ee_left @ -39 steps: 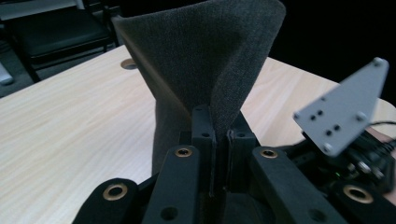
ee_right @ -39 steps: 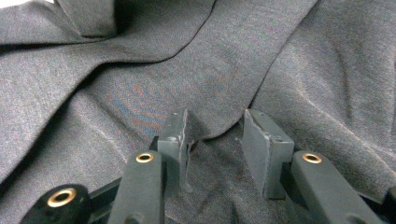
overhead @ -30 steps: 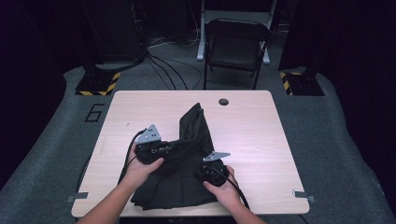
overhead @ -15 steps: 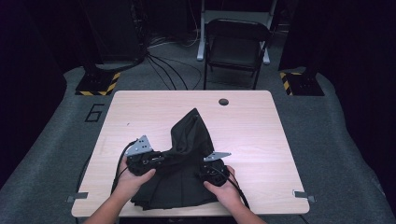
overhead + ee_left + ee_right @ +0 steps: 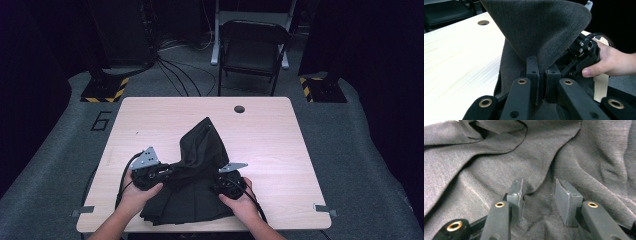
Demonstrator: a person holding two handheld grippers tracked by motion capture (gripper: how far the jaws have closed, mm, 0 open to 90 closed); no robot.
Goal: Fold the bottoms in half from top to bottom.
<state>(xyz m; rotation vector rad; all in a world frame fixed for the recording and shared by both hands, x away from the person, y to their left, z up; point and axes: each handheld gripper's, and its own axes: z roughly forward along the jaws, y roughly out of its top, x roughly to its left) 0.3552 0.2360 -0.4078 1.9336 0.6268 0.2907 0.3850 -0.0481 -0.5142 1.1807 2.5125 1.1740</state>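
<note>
Folding the dark garment (image 5: 192,185) is only partly done — it lies at the near edge of the surface (image 5: 280,145), one portion raised in a peak. The left gripper (image 5: 541,77) is clamped on that fold, while the right gripper (image 5: 539,200) rests on the cloth with jaws apart, pinching nothing — flattening remains.

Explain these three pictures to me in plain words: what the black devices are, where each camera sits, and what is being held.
No robot here: a person holds a hand-operated clamp in each hand. The high view looks down on a wooden table bearing a dark grey cloth. The left tool is at that view's left, the right tool at its right. The other two pictures come from cameras riding on the tools, looking along their black jaws. In the left gripper view, the left tool is shut on a fold of the cloth, lifting it into a peak. In the right gripper view, the right tool stands open over the cloth, gripping nothing.
</note>
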